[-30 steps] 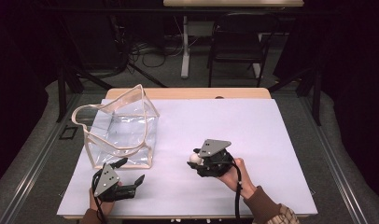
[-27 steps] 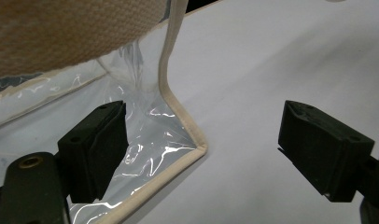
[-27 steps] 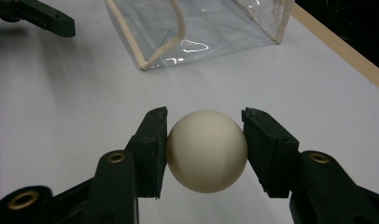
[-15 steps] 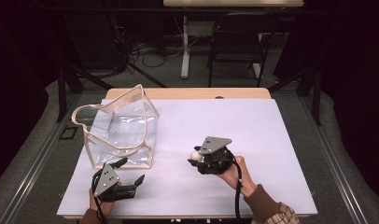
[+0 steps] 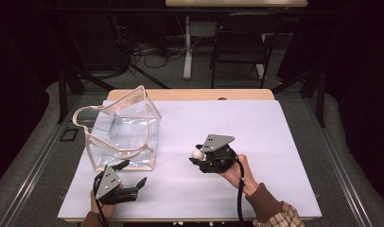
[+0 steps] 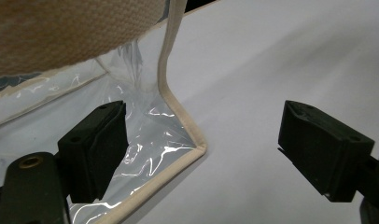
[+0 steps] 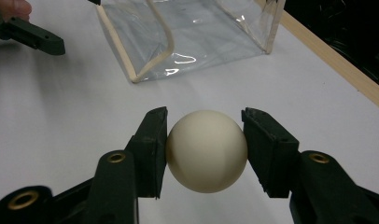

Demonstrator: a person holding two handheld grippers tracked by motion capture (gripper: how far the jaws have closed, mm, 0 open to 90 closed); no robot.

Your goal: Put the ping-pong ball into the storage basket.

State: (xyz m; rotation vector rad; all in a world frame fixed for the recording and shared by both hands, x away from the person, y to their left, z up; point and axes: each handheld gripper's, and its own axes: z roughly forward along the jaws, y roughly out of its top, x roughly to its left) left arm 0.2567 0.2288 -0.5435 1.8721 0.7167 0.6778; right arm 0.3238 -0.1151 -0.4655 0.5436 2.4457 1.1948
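A cream-white ball (image 7: 207,150) sits squeezed between the two black jaws of my right gripper (image 7: 205,151); from above, the ball (image 5: 197,154) peeks out at the left side of that gripper (image 5: 199,156), mid-table. A clear plastic bag (image 5: 121,134) with beige trim and handles stands upright on the left of the white table (image 5: 275,142). My left gripper (image 5: 133,175) rests near the front edge, just in front of the bag, jaws wide apart and holding nothing. In the left gripper view the bag's bottom corner (image 6: 197,147) lies between the spread jaws of that gripper (image 6: 201,149).
A wooden table edge (image 5: 190,94) runs along the far side. Beyond it stand a dark chair (image 5: 240,47) and a desk leg with cables on the floor. The left gripper's jaw (image 7: 31,36) appears at the top left of the right gripper view.
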